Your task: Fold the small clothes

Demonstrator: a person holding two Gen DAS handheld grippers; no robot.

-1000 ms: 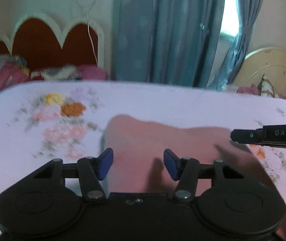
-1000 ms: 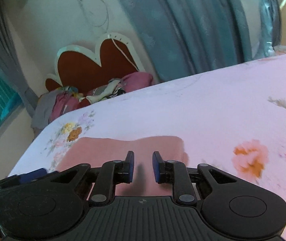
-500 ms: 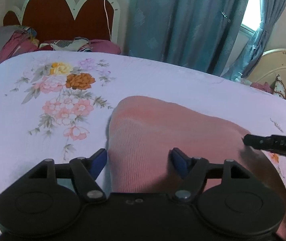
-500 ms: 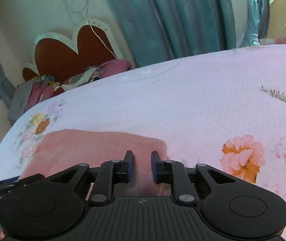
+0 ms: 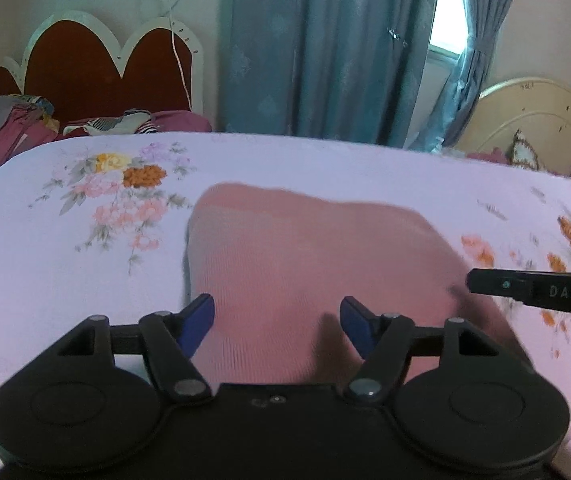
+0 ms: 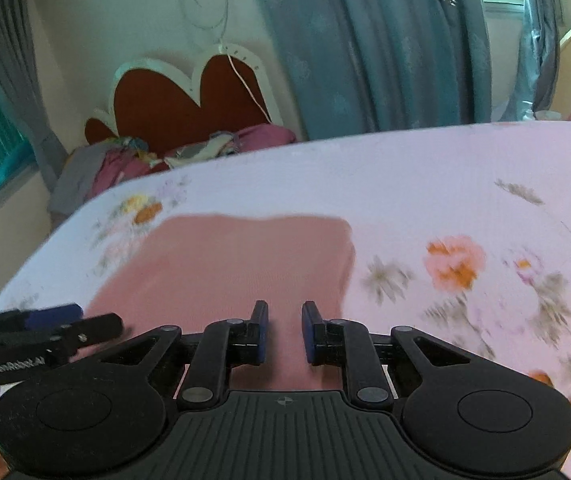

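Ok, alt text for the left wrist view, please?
Left gripper, jaws open and holding nothing, over a flat pink cloth on a floral bedsheet. The right gripper's tip pokes in from the right.

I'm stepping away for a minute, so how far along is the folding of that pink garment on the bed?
Done: the pink garment lies flat as a tidy rectangle on the floral bedsheet. In hand: nothing; the left hand-held gripper has just been opening and is empty above it, and the right hand-held gripper has narrow jaws clamping no cloth. Left: possibly another fold; more clothes sit by the headboard.
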